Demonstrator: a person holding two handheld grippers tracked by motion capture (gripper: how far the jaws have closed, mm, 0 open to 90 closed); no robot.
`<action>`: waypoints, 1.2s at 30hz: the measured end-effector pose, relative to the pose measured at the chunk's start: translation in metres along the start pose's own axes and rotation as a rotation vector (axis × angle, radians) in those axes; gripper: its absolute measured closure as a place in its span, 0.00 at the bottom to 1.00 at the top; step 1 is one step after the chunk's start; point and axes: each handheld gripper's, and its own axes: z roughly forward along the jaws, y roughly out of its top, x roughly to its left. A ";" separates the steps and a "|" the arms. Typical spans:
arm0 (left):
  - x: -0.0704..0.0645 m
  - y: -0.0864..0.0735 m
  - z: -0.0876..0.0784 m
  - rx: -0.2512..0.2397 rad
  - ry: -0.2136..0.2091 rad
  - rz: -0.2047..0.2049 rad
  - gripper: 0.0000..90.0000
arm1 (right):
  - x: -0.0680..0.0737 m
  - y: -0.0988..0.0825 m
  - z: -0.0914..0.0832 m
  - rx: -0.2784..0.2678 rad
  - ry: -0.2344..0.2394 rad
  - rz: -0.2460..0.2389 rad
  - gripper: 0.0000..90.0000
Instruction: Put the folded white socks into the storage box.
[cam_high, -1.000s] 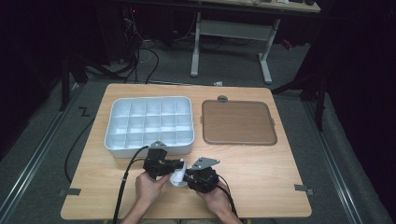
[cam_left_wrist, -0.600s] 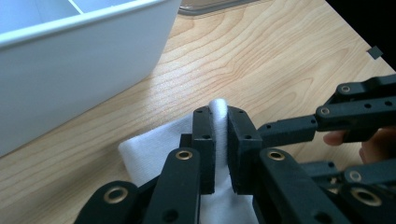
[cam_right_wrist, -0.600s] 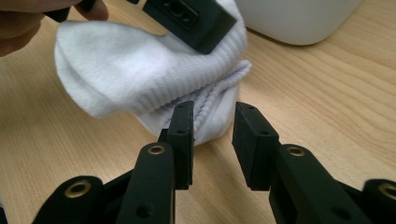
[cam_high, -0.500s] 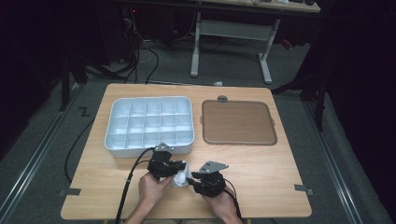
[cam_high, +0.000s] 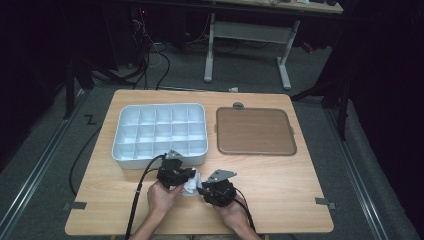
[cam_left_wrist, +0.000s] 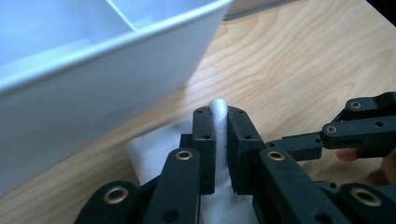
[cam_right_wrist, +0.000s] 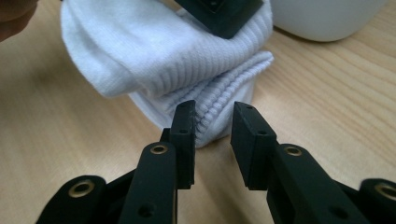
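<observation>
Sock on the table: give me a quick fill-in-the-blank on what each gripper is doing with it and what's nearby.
1. The left gripper is shut on a fold of the white ____.
2. The right gripper has its jaws ____, the sock's ribbed cuff in the gap between them.
3. The sock lies on the table just in front of the white ____.
4. Right of the organizer lies a flat ____ tray.

Missing words: sock; open; organizer; brown

Dim surroundings, lit tabletop, soft close-ups
</observation>
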 end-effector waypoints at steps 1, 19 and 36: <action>-0.002 0.000 0.001 -0.004 0.008 0.021 0.93 | 0.000 0.001 0.001 0.002 -0.003 -0.005 0.79; -0.005 -0.004 0.006 0.048 -0.010 0.062 0.78 | -0.004 0.004 0.005 0.009 0.005 -0.002 0.78; -0.018 0.011 -0.027 0.007 -0.160 -0.009 0.60 | -0.007 0.004 -0.001 0.004 0.011 0.021 0.77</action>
